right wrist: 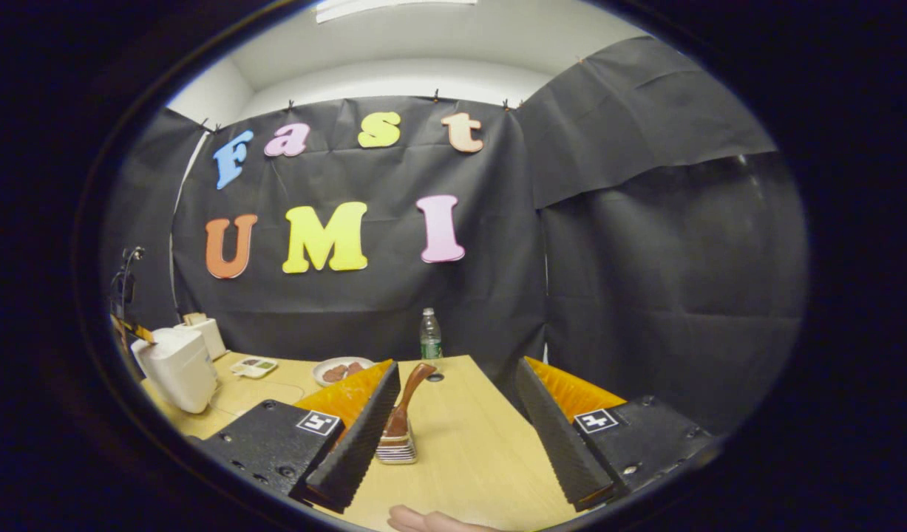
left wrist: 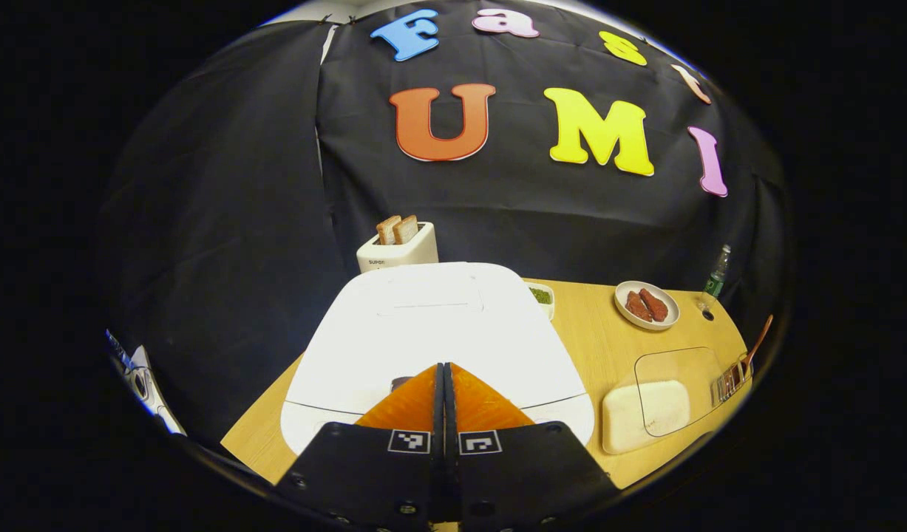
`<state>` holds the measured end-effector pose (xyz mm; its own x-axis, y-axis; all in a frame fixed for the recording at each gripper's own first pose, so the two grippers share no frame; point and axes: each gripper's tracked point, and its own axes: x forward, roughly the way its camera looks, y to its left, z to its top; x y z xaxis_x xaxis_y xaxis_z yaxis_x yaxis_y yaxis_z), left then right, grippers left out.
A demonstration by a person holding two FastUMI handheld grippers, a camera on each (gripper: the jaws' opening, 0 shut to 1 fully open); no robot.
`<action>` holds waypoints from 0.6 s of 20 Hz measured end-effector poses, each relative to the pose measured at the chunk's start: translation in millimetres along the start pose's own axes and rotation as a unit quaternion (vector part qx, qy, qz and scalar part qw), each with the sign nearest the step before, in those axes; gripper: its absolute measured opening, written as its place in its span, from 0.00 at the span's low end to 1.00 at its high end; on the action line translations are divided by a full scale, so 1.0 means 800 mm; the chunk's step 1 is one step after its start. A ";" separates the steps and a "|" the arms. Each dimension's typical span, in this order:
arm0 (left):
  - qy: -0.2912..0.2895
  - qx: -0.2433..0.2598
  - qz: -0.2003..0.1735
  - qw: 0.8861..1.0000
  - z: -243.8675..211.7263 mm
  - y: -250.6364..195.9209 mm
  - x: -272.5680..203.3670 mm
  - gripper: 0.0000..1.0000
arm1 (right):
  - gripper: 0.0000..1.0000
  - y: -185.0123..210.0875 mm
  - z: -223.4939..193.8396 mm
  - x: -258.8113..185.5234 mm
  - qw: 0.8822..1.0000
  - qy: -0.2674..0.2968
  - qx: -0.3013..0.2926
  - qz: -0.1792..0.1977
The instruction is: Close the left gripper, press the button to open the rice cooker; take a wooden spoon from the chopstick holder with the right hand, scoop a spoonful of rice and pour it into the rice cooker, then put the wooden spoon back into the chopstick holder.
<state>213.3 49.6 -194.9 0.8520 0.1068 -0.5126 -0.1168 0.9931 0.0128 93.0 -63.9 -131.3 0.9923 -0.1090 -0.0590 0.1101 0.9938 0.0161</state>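
**Closed left gripper over the cooker lid**

Left gripper (left wrist: 444,369) with orange fingers pressed together, tips at the front edge of the closed white rounded rice cooker (left wrist: 423,325), over a small dark patch (possibly the button). Right gripper (right wrist: 457,384) spread wide, empty, above the pale wooden table (right wrist: 468,443). Between its fingers, nearer the left one: brown wooden spoon (right wrist: 405,395) standing tilted in the slatted metal chopstick holder (right wrist: 396,449).

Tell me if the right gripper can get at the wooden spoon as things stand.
Probably yes: the right gripper is open, and the wooden spoon stands in the chopstick holder just ahead by its left finger, nothing between.
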 end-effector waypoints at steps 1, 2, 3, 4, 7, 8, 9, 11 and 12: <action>0.001 0.002 0.002 1.000 0.000 0.000 0.002 0.00 | 1.00 -0.004 0.002 0.000 1.000 -0.006 -0.012 -0.010; 0.004 -0.001 0.004 1.000 -0.002 0.001 0.002 0.00 | 1.00 -0.002 0.002 -0.003 1.000 -0.010 -0.019 -0.012; 0.007 -0.003 0.004 1.000 -0.003 0.001 0.004 0.00 | 1.00 0.002 0.004 -0.006 1.000 -0.011 -0.019 -0.008; 0.017 -0.009 0.005 1.000 -0.007 0.002 0.005 0.00 | 1.00 0.006 0.006 -0.010 1.000 -0.010 -0.016 -0.002; 0.007 0.000 0.007 1.000 -0.002 0.001 0.002 0.00 | 0.97 0.009 0.013 -0.018 1.000 -0.020 -0.021 0.009; 0.002 0.004 0.007 1.000 0.001 0.002 0.001 0.00 | 1.00 0.007 0.013 -0.021 0.999 -0.023 -0.024 0.008; -0.001 0.002 0.008 1.000 0.006 0.002 -0.002 0.00 | 1.00 0.004 0.015 -0.022 0.999 -0.024 -0.027 0.006; -0.013 -0.012 0.010 1.000 0.021 0.003 -0.007 0.00 | 1.00 0.000 0.016 -0.022 0.999 -0.025 -0.034 0.004; -0.024 -0.016 0.011 1.000 0.032 0.006 -0.011 0.00 | 0.99 -0.002 0.014 -0.022 0.999 -0.024 -0.038 0.002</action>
<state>217.9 54.4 -168.5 0.8727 0.1322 -0.4700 -0.1522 0.9883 -0.0045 75.8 -64.0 -119.0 0.9946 -0.1036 -0.0105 0.1028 0.9929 -0.0600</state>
